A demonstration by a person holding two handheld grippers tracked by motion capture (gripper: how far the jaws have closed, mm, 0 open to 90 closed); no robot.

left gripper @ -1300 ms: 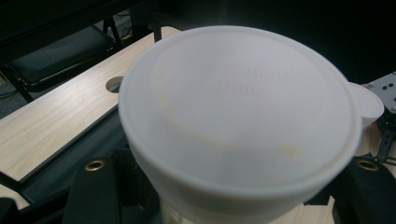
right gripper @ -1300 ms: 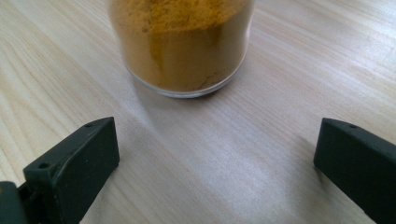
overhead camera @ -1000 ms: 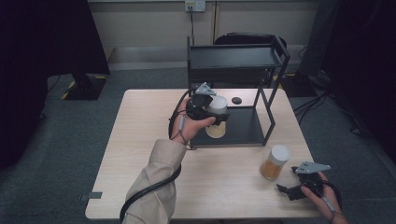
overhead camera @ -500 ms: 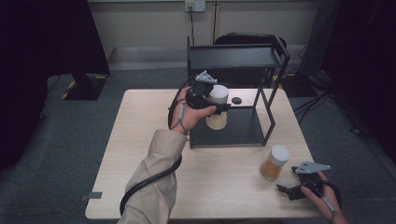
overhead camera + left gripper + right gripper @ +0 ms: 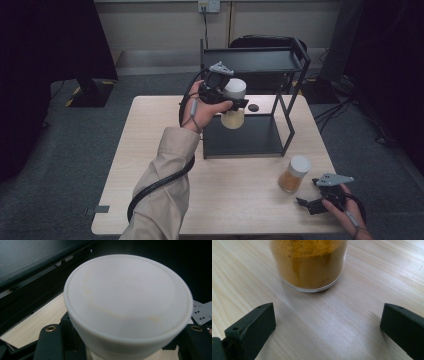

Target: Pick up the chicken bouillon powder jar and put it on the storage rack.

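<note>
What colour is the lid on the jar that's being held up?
White, seen best in the left gripper view: the lid tops the jar.

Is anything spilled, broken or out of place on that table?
Nothing looks spilled or broken. The left gripper holds a pale jar upright in the air by the black rack; faint yellowish smears mark its white lid. The jar of orange powder stands upright before the open right gripper.

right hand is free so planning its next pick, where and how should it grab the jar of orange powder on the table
Grip the jar of orange powder across its round glass body, just under the white lid. It stands upright with bare table around it. Come in level from the near right, where the open right gripper already faces it with jaws wider than the jar.
</note>
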